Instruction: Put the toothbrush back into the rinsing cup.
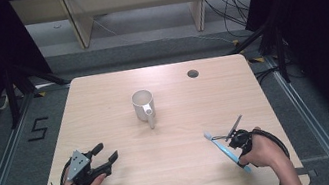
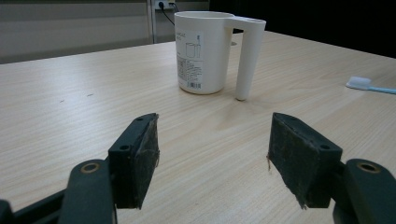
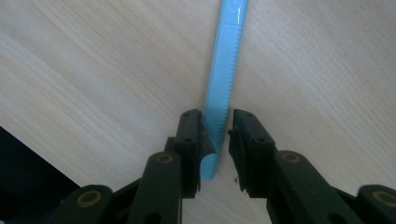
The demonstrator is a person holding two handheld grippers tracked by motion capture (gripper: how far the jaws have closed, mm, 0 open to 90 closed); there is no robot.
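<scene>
A light blue toothbrush [image 1: 221, 149] lies flat on the wooden table [image 1: 171, 142] at the front right, its white head [image 2: 358, 83] pointing toward the middle. My right gripper [image 3: 217, 128] points down over the end of the handle [image 3: 224, 70]. Its jaws straddle the handle closely: one pad touches it and a thin gap shows at the other, so it is open. A white mug [image 1: 143, 103] with a long straight handle [image 2: 246, 60] stands upright mid-table. My left gripper [image 1: 106, 152] rests at the front left, open and empty, its jaws aimed at the mug [image 2: 203, 51].
A round cable hole [image 1: 193, 73] sits near the table's far right edge. Dark curtains and stand legs flank the table on both sides. The table's front edge runs close behind both hands.
</scene>
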